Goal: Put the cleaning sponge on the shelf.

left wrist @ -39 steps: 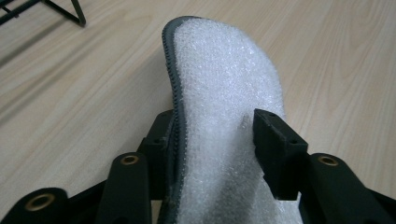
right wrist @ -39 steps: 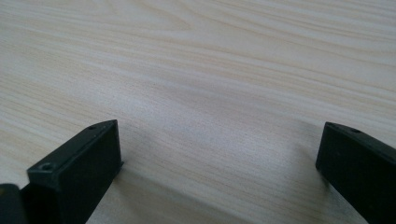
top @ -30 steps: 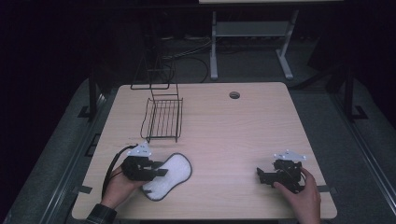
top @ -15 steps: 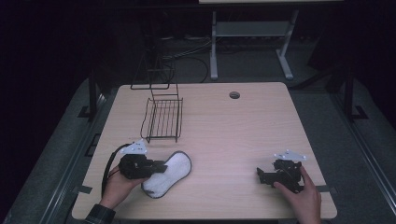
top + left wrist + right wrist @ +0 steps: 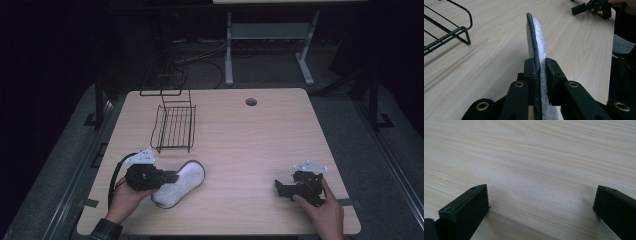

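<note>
The left gripper is pinching the white insole between its closed jaws, gripping it edge-on; the insole is sitting at about seven o'clock on the table, just below the black wire rack. The right gripper is resting at about four o'clock, its jaws standing wide apart over bare wood, well apart from the insole.

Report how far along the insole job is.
Done: the left gripper has its jaws shut on the white insole, gripped edge-up in the left gripper view. In hand: the insole sits at the table's near left, just short of the wire rack. Left: probably placing it in the rack, which holds nothing. The right gripper rests open and idle on the table.
</note>
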The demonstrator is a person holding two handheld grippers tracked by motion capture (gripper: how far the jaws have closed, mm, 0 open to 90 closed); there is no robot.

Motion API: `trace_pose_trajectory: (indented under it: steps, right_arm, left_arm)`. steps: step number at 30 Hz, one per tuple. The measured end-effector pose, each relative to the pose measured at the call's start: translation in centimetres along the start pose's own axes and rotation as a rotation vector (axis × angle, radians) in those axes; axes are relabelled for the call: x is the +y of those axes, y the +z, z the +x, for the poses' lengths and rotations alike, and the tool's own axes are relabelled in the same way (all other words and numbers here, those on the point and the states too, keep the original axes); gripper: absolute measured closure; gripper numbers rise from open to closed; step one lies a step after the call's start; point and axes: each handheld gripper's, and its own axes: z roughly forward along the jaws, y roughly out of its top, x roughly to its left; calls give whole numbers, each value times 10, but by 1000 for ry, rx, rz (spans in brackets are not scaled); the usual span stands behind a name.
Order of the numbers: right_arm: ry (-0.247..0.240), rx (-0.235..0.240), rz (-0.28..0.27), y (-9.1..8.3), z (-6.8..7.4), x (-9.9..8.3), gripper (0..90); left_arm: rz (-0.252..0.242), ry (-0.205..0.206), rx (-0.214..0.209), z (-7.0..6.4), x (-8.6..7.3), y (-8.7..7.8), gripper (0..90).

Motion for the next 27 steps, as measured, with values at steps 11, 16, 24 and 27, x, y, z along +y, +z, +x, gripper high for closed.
trace_pose_trajectory:
  steps: [11,16,24,27]
  right_arm:
    - [0,0,0,0,0,0,0]
    - [0,0,0,0,0,0,0]
    - [0,0,0,0,0,0,0]
    - [0,0,0,0,0,0,0]
  left_arm:
    - [-47,-4,9,0,7,-9,801]
    - [-70,-11,20,4,11,-15,800]
    - [-105,-33,44,17,17,-24,799]
    - [-115,-38,48,20,18,-25,800]
